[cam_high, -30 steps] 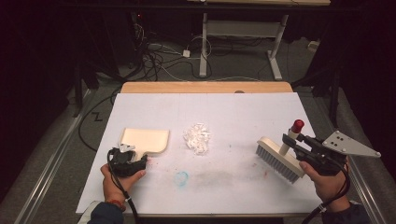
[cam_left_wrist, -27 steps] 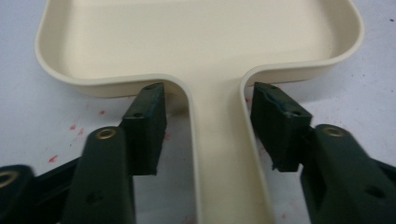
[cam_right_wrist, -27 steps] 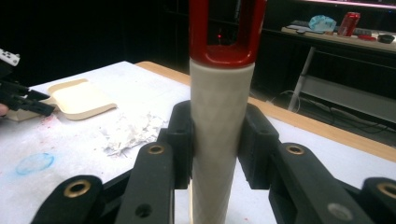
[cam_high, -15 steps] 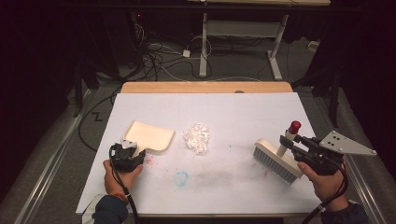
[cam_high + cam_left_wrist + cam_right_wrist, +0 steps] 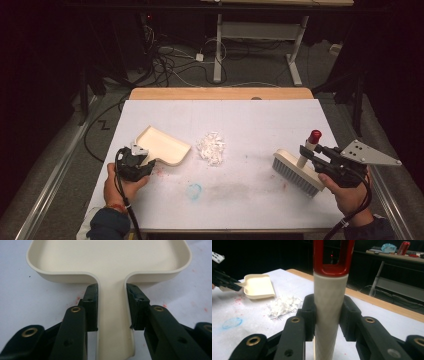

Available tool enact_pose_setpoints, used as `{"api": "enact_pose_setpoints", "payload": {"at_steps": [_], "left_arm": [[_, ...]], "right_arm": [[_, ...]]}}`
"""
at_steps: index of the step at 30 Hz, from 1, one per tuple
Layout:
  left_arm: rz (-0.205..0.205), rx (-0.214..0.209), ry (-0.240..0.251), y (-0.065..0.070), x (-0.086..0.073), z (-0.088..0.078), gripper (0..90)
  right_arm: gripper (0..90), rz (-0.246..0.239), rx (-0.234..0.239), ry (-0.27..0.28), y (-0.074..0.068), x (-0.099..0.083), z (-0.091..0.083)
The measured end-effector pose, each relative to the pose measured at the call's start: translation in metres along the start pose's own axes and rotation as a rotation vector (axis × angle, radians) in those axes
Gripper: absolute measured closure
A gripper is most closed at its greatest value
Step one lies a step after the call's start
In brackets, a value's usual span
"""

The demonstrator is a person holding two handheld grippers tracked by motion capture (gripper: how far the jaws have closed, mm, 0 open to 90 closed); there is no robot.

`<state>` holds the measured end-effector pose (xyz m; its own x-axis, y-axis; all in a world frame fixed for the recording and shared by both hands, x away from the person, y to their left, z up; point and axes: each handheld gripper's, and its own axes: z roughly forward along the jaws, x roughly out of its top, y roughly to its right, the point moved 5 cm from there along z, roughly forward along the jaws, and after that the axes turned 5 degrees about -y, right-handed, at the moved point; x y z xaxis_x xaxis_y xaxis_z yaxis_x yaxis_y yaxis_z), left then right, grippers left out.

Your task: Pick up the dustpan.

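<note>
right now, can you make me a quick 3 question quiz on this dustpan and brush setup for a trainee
1. True or false: the left gripper is shut on the handle of the dustpan.
2. What does the right gripper grip? A) the bristles of the brush B) the handle of the brush C) nothing
3. What lies on the table between the dustpan and the brush?

Key
1. True: both pads press the sides of the handle.
2. B: the jaws clamp the cream handle below its red tip.
3. A small pile of white paper scraps.
</note>
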<state>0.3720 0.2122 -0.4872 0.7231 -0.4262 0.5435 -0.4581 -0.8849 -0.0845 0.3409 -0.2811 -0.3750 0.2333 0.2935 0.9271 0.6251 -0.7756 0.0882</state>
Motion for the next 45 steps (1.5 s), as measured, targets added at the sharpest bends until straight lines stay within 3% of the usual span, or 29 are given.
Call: {"api": "enact_pose_setpoints", "payload": {"at_steps": [3,6,20,26,38,45], "left_arm": [[0.053,-0.004,-0.042,0.005,-0.005,-0.009,63.9],[0.088,-0.049,-0.071,0.013,-0.015,-0.016,63.9],[0.189,-0.131,-0.077,0.041,-0.033,-0.030,63.7],[0.199,-0.132,-0.082,0.043,-0.033,-0.029,63.7],[0.183,-0.148,-0.097,0.047,-0.040,-0.023,63.6],[0.178,-0.149,-0.110,0.047,-0.042,-0.021,63.6]], "right_arm": [[69.8,-0.004,0.001,0.003,0.000,0.000,-0.001],[69.8,0.000,0.000,-0.001,0.001,0.000,-0.001],[69.8,-0.005,0.012,0.004,0.001,0.000,0.001],[69.8,-0.006,0.021,-0.002,0.000,0.000,0.004],[69.9,-0.016,0.058,0.026,-0.004,0.003,0.011],[69.8,-0.013,0.069,0.014,-0.007,0.003,0.018]]}}
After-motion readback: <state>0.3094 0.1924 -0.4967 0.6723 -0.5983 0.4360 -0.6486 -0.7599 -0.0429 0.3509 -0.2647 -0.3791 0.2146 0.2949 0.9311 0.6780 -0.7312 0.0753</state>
